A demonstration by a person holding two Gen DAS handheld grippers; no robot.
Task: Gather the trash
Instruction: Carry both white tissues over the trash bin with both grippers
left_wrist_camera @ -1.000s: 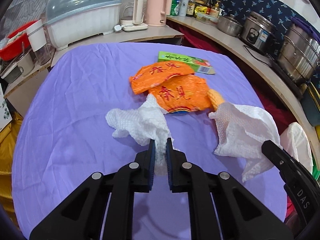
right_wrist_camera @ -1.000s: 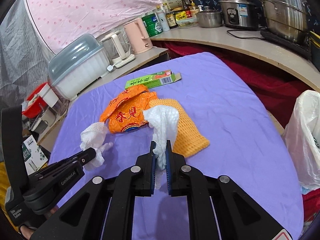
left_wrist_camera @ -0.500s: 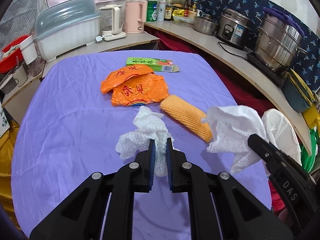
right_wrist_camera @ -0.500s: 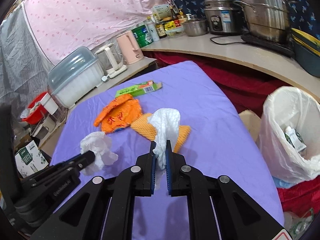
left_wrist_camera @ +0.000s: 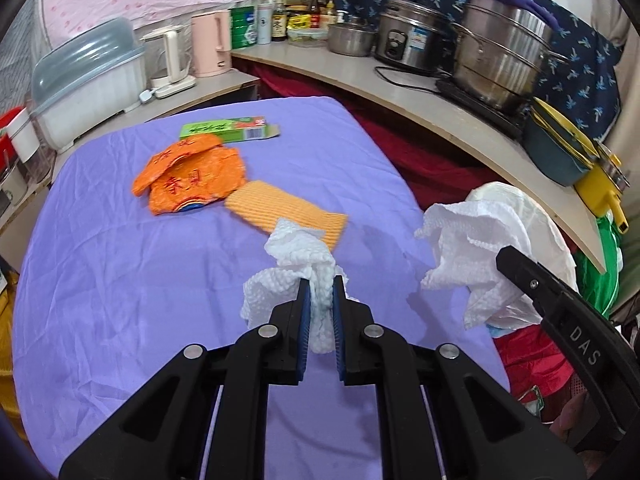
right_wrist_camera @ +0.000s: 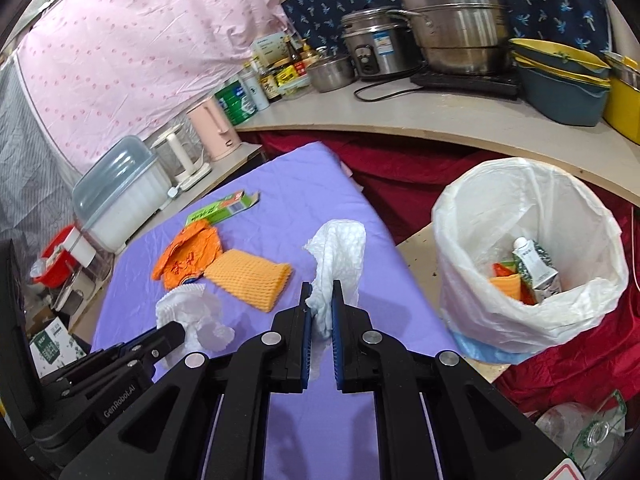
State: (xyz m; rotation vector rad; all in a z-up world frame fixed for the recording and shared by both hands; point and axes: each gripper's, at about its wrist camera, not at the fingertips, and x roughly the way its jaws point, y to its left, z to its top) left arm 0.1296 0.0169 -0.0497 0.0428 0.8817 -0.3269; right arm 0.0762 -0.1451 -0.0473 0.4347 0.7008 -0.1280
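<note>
Between the blue pads of the left gripper (left_wrist_camera: pixel 320 284) a crumpled white paper towel (left_wrist_camera: pixel 304 264) is pinched, its jaws drawn narrow on the wad, which is lifted clear above the purple tablecloth (left_wrist_camera: pixel 120 280). Just beyond that gripper's tips lies an orange foam net sleeve (left_wrist_camera: pixel 280 206), and farther ahead and to its left sit a crumpled orange snack wrapper (left_wrist_camera: pixel 188 180) and a flattened green carton (left_wrist_camera: pixel 228 130). Off to the left gripper's right, past the cloth's edge, the right gripper (right_wrist_camera: pixel 320 292) holds a second white paper towel (right_wrist_camera: pixel 340 256) the same way, jaws closed tight on its lower end while the rest stands up above the tips. To the right of and a little ahead of the right gripper stands a trash bin lined with a white plastic bag (right_wrist_camera: pixel 528 240), on the floor beside the table; inside it a small drink carton (right_wrist_camera: pixel 536 264) and some orange scraps are visible. From the right wrist view the left gripper's towel shows as a white wad low to the left, near the foam sleeve. Far ahead of both grippers a curved counter (right_wrist_camera: pixel 440 120) carries steel pots, a rice cooker (right_wrist_camera: pixel 376 50), bottles and a pink kettle (right_wrist_camera: pixel 214 128).
</note>
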